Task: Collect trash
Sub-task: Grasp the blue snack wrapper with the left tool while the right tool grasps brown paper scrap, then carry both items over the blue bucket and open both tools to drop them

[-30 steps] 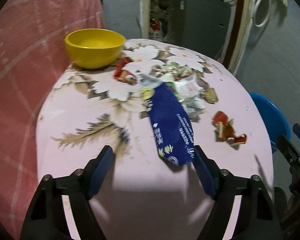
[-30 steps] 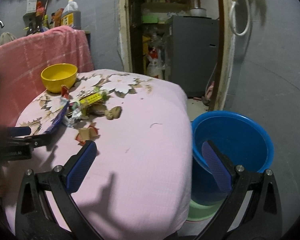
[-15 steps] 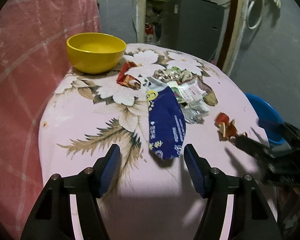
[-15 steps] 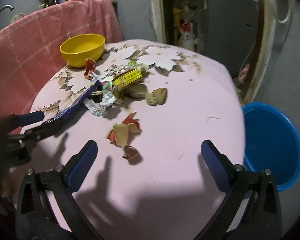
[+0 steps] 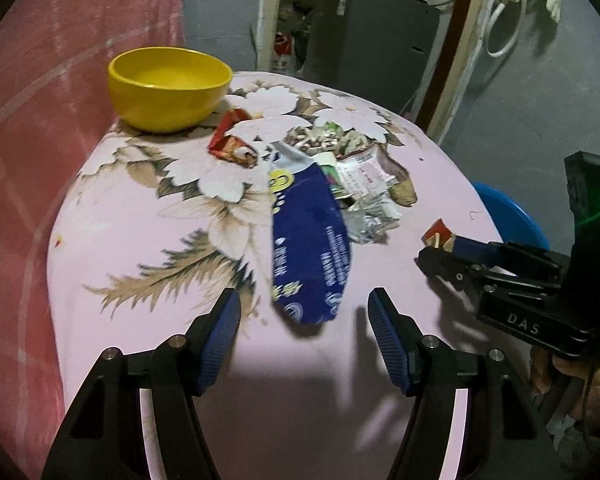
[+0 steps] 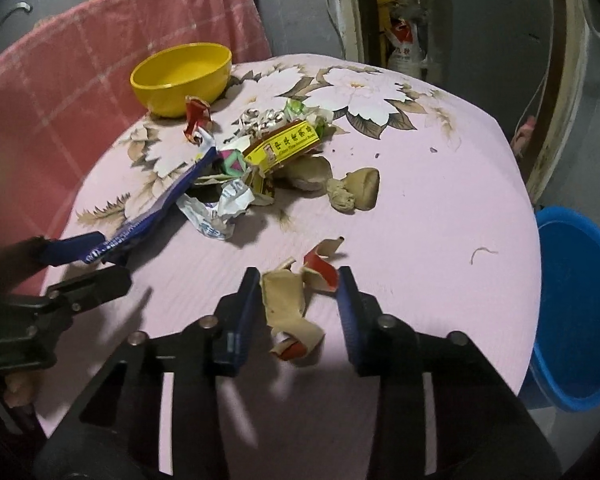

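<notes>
A pile of trash lies on a round table with a pink flowered cloth [image 5: 148, 216] [image 6: 420, 216]. A long blue wrapper [image 5: 310, 240] [image 6: 160, 208] points at my left gripper [image 5: 304, 320], which is open with the wrapper's near end between its fingers. My right gripper [image 6: 298, 300] is open around a tan and red crumpled wrapper [image 6: 292, 300]; it also shows at the right of the left wrist view [image 5: 452, 248]. A yellow box [image 6: 284, 146], white wrappers [image 6: 216, 212] and a brown lump [image 6: 356, 194] lie in the pile.
A yellow bowl [image 5: 168, 82] [image 6: 182, 76] stands at the table's far left. A blue bucket [image 6: 580, 312] [image 5: 508, 212] stands on the floor right of the table. A pink checked cloth [image 5: 40, 100] hangs on the left. A grey cabinet [image 5: 364, 36] stands behind.
My right gripper has swung left from the bucket over the table and narrowed around the tan and red wrapper. My left gripper has narrowed around the blue wrapper's end.
</notes>
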A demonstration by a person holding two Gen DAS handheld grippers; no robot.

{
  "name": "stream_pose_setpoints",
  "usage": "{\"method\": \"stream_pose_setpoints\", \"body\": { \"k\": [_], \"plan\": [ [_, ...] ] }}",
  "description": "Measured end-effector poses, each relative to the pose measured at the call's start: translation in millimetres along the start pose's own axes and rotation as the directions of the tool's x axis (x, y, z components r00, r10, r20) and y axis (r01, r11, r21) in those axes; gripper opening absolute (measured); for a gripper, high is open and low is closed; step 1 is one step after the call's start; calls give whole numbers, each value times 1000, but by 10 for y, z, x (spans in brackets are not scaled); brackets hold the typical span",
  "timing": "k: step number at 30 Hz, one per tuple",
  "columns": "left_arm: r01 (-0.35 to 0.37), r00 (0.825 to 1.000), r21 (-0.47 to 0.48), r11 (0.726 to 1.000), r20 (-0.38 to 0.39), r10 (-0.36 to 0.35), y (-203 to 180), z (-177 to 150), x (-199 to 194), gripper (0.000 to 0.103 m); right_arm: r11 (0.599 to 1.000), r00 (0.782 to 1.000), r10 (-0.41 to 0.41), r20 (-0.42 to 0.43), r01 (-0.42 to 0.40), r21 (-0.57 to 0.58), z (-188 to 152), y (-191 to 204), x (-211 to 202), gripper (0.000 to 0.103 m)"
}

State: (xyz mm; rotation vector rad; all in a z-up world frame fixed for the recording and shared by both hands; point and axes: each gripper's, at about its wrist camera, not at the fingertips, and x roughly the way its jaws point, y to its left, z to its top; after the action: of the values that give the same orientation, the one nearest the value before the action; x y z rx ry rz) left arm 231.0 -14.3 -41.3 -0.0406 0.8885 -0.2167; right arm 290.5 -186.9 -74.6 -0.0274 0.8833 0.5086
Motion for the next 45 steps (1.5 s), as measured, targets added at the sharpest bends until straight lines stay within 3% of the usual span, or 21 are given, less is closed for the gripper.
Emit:
{"method": "stream_pose_setpoints", "body": {
  "k": [9,11,13,15,17,25,29,36,40,45],
  "plan": [
    [-84,996,26,996,-23,85,-45,158,209,60,998,999,32,36,-34,48,-91,-82,-113,39],
    [-84,996,28,996,-19,85,-29,152,201,53,997,998,41,44,-43,60,-113,-98,-144,38],
    [-96,995,38,995,-16,97,-26,147,200,38,997,998,46,50,-49,64,-130,-101,-166,38],
    [-106,994,45,993,-12,107,-24,133,183,31,997,997,50,58,-53,63,-147,-89,-195,38],
    [-109,994,54,993,0,110,-29,114,152,17,997,997,49,64,-53,61,-165,-70,-221,37],
    [-81,993,18,997,90,79,-71,-27,-106,8,997,993,42,111,-49,62,-268,4,-383,36],
    [-21,985,-41,999,171,28,-73,-93,-313,5,997,986,37,160,-47,63,-315,30,-543,36],
    [37,950,-18,999,311,-29,-266,-55,-612,4,999,960,11,280,-25,48,-290,70,-917,36],
    [64,901,46,997,427,-77,-468,32,-850,4,999,931,-27,363,13,41,-259,62,-1179,36],
    [88,837,135,987,527,-147,-787,201,-1040,4,996,872,-83,482,62,59,-167,-73,-1580,36]
  ]
}}
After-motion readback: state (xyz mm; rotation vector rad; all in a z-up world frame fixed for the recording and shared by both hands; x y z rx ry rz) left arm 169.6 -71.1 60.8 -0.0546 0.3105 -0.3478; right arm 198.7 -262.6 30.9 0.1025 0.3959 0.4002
